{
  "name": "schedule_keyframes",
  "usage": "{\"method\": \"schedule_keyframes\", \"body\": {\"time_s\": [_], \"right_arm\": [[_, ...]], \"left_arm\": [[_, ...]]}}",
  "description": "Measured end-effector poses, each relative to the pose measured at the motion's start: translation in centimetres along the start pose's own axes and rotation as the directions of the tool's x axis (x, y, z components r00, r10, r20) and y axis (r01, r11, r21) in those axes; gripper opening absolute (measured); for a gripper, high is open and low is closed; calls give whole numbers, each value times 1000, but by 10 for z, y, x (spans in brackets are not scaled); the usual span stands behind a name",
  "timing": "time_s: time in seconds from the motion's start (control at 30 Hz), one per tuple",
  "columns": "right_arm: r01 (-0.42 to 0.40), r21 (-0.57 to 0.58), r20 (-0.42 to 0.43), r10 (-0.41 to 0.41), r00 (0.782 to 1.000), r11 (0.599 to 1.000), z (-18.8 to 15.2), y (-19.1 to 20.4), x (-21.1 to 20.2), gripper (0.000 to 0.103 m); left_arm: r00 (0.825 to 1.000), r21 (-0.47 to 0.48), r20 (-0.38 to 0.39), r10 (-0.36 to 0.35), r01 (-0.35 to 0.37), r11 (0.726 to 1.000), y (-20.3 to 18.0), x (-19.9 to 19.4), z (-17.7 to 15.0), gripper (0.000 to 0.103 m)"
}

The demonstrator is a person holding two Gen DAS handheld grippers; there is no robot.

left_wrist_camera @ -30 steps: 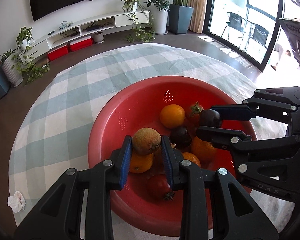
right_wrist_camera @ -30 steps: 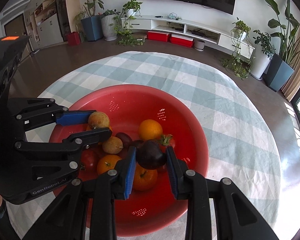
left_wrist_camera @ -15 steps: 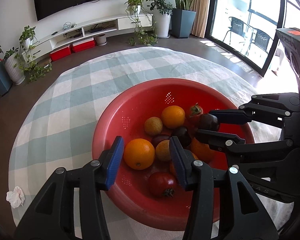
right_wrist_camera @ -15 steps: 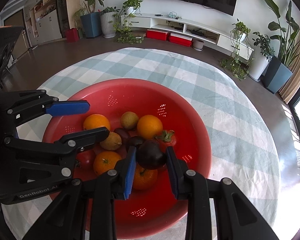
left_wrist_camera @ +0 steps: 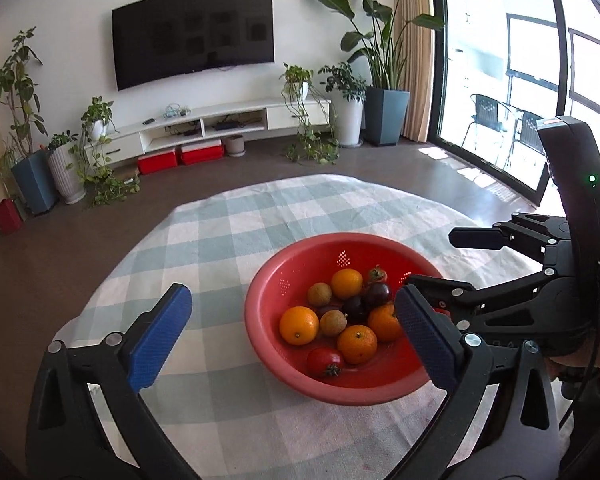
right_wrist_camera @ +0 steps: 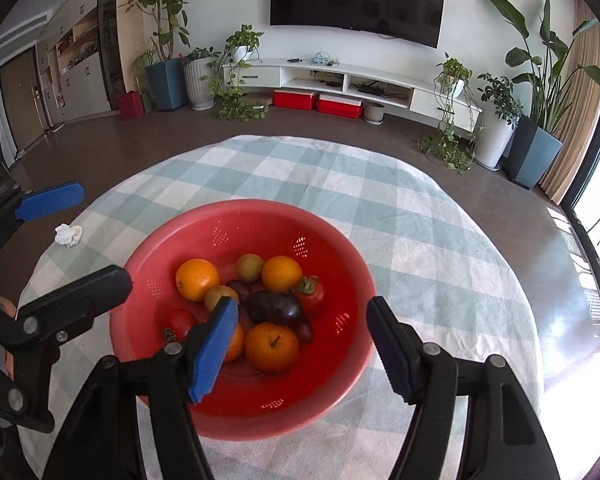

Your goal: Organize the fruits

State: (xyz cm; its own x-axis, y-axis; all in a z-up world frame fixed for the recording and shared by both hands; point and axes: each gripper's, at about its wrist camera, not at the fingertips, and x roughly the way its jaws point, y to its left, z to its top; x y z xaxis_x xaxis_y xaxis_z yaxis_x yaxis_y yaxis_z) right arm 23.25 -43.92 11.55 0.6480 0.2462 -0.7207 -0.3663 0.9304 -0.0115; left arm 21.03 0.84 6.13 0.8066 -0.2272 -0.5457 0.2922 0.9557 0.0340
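Left claw [left_wrist_camera: 292, 340] spread wide, just opened, nothing between pads. Right claw [right_wrist_camera: 304, 344] likewise, above red bowl [right_wrist_camera: 336, 392] of fruit.

The round counter [right_wrist_camera: 420, 216] covered in pale checked cloth is left bare beyond and to the sides of the red perforated plastic bowl [right_wrist_camera: 284, 224]. The bowl's inside is crowded by round fruit, touching one another. A crumpled white tissue [right_wrist_camera: 68, 234] is seen near the counter's left edge.
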Motion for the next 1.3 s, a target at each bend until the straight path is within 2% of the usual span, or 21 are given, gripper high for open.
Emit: {"method": "schedule_keyframes", "body": {"time_s": [0.1,0.17,0.23,0.27,0.33,0.4,0.6,0.7,0.77,0.8,0.87,0.93,1.0,1.1,1.2,1.3], "right_arm": [[24,25,96,-26,995,999,-3,-2,-34,81],[31,45,181,-39,983,999,-5,-3,-62,88],[42,66,286,-59,956,997,-9,-3,-94,94],[53,72,338,-74,938,996,-11,-2,-109,100],[83,69,436,-105,894,994,-16,5,-141,103],[109,55,503,-122,855,992,-18,14,-169,103],[105,96,617,-142,774,990,-28,28,-243,103],[81,136,668,-151,729,987,-40,31,-278,103],[59,156,692,-151,705,986,-49,34,-292,103],[48,156,693,-143,706,987,-53,36,-295,103],[55,158,676,-149,722,986,-61,41,-289,103],[74,157,642,-159,750,985,-71,46,-275,103],[74,169,592,-161,790,983,-80,47,-254,103],[70,192,529,-164,832,979,-98,46,-230,103],[122,204,452,-204,869,971,-107,43,-206,103],[130,232,389,-215,896,964,-115,34,-186,103]], "left_arm": [[996,-38,87,5,-2,999,1,-41,-2,103],[990,-60,143,15,-6,998,-1,-70,-2,103],[975,-87,206,80,-64,994,-5,-100,-2,103],[963,-94,234,133,-114,989,-9,-115,-2,103],[929,-116,279,242,-217,969,-16,-142,-4,103],[910,-138,285,301,-272,953,-21,-166,-6,103],[885,-164,291,363,-328,930,-34,-220,-14,103],[887,-185,269,375,-334,924,-35,-235,-20,103],[896,-204,239,374,-330,922,-37,-239,-26,103],[900,-210,228,370,-326,922,-39,-241,-30,103],[909,-207,206,363,-322,924,-44,-240,-36,103],[914,-201,188,360,-323,925,-48,-238,-44,103],[920,-193,168,354,-322,927,-53,-234,-50,103],[931,-182,125,344,-319,930,-56,-223,-59,103],[943,-186,72,324,-307,934,-54,-198,-66,103],[952,-191,14,305,-297,936,-51,-176,-76,103]]}}
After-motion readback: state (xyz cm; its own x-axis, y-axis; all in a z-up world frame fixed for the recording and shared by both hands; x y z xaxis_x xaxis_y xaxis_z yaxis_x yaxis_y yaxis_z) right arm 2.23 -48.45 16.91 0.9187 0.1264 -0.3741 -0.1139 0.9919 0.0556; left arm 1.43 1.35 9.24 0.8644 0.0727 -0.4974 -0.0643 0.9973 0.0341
